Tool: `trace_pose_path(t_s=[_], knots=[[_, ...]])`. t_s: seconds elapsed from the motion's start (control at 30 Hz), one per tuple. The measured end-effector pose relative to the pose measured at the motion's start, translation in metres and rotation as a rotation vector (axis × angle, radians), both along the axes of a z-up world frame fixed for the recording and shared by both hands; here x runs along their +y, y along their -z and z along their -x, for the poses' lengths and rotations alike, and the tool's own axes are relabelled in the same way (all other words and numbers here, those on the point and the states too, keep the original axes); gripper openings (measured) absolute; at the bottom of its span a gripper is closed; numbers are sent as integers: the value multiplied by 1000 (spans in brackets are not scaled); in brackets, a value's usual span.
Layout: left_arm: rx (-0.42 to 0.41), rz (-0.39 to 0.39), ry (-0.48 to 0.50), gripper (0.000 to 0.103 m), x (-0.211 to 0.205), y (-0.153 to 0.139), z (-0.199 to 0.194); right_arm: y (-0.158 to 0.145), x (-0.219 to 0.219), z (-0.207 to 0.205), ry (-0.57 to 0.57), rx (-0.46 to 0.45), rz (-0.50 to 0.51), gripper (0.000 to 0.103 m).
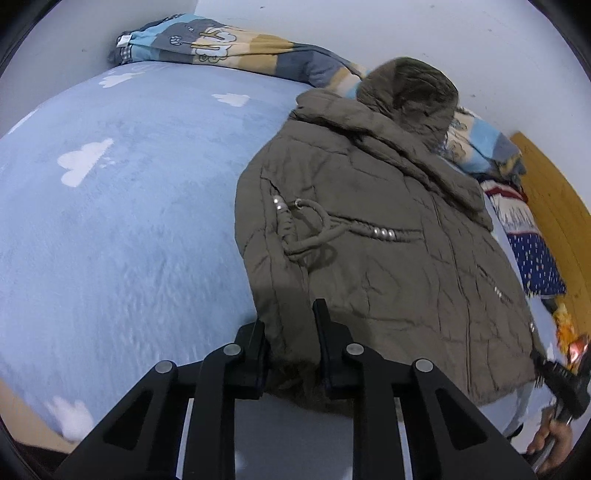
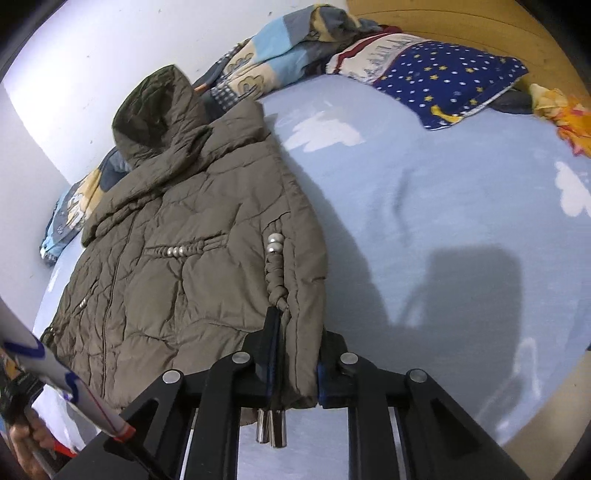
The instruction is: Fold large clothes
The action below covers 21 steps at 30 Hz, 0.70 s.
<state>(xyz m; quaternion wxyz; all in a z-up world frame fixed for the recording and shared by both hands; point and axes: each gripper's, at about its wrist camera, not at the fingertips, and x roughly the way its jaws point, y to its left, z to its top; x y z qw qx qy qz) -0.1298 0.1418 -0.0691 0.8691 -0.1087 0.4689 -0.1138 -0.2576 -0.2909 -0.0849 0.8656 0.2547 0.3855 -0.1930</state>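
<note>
We see a coat lying flat on a bed covered by a pale blue sheet with white cloud shapes. It is an olive-brown padded coat, quilted and much creased, with a broad collar and a hood that reaches the far edge of the bed, where it rests against a rolled quilt in blue, cream and grey along the wall. The coat looks already folded narrow, with no sleeve showing. A gathered waist seam runs across it, set with small silver beads, and a cord of the same colour loops loosely over the fabric by one side edge. The hem lies at the near edge of the bed, and both tools have hold of it there. The left gripper is closed on the hem corner at one side, with a fold of fabric pinched between its black fingers. The right gripper is closed on the other hem corner, where the fabric bunches between its fingers together with the cord, whose two metal tips hang down below the jaws. At the head end of the bed, a dark blue starred pillow lies against a wooden headboard, well apart from the coat.
</note>
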Motion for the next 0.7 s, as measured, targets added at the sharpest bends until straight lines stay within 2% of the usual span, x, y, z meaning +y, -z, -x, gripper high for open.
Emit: trace_pose_path(t_s=[0.13,0.27,0.33,0.4,0.47,0.53,0.57,0.67,0.7], knots=[[-8,-4,-6,20,5,-5,7,-5,0,8,-4,-6,-13,14],[-28,-63,-30,20,6,-7,8,-6,2,12,-6,-1,-28,14],[-31,-99,-45,27,6,-10,6,-3,-6,14,45,6,-54,22],[-78,-129,-57,29,5,-19,9,-3,-15,18,112,24,-52,43],[-124,-153,-59,33,2,-30,13,-12,-20,24,172,19,-10,45],[-181,-195,-65,37,-5,-41,16,-27,-21,30,231,-6,70,54],[-202,-212,-65,42,-8,-44,18,-32,-20,32,232,-26,87,62],[-286,-259,-54,54,-23,-58,28,-42,-7,23,151,-103,84,64],[-318,-277,-53,57,-28,-64,32,-43,1,14,105,-100,90,64]])
